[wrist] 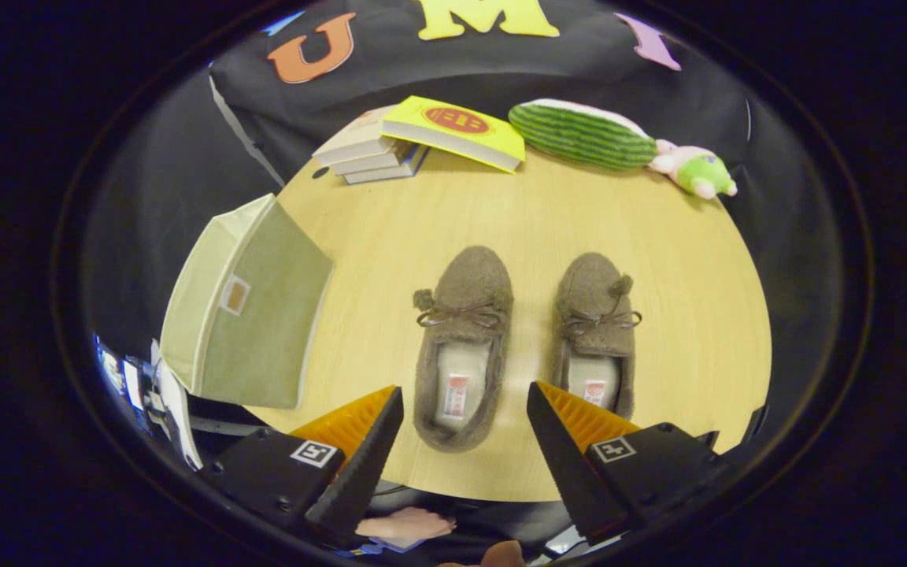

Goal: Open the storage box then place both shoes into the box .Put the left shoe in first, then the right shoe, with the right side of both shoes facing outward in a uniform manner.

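Two brown fuzzy slippers with bows lie side by side on the wooden table point(516, 213), toes pointing away from me. The left shoe point(463, 346) sits just ahead of my fingers, its heel reaching into the gap between them. The right shoe point(597, 331) lies a little to its right, its heel behind my right finger. A pale green fabric storage box point(253, 303) with its lid closed stands at the table's left edge, beyond my left finger. My gripper point(465, 402) hovers open above the near table edge, holding nothing.
A stack of books point(375, 150) with a yellow book point(457, 130) leaning on it lies at the far side of the table. A green striped plush point(579, 134) and a small pink-and-green plush toy point(694, 169) lie at the far right.
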A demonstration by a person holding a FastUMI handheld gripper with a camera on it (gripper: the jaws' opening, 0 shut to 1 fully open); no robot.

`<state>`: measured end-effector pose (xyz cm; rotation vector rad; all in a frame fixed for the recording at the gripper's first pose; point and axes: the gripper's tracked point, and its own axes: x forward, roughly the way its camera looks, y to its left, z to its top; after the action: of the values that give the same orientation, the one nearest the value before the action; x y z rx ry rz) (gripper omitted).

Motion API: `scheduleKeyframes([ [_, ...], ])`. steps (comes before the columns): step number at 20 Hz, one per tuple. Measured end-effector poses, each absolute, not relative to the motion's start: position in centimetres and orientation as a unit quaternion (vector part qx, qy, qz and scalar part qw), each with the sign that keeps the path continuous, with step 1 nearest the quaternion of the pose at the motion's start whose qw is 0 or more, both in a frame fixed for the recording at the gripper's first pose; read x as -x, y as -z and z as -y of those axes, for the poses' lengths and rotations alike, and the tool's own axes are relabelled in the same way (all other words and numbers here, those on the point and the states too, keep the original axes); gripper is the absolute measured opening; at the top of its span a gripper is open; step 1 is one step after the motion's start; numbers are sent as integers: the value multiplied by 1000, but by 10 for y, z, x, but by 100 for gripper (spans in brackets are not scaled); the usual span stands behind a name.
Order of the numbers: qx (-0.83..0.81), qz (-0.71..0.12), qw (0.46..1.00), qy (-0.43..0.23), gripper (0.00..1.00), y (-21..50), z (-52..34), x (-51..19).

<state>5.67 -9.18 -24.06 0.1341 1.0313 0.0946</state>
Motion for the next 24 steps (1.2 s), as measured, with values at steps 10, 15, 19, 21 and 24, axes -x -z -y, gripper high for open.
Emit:
scheduleKeyframes([
  [10,-166,-540,824,-33,61,292,99,-101],
  [15,-199,-558,804,-35,36,305,99,-99],
  [19,-235,-557,796,-28,16,304,100,-98],
  [21,-285,-540,791,-41,7,296,88,-94],
  [24,-318,-526,787,-55,6,281,70,-79],
])
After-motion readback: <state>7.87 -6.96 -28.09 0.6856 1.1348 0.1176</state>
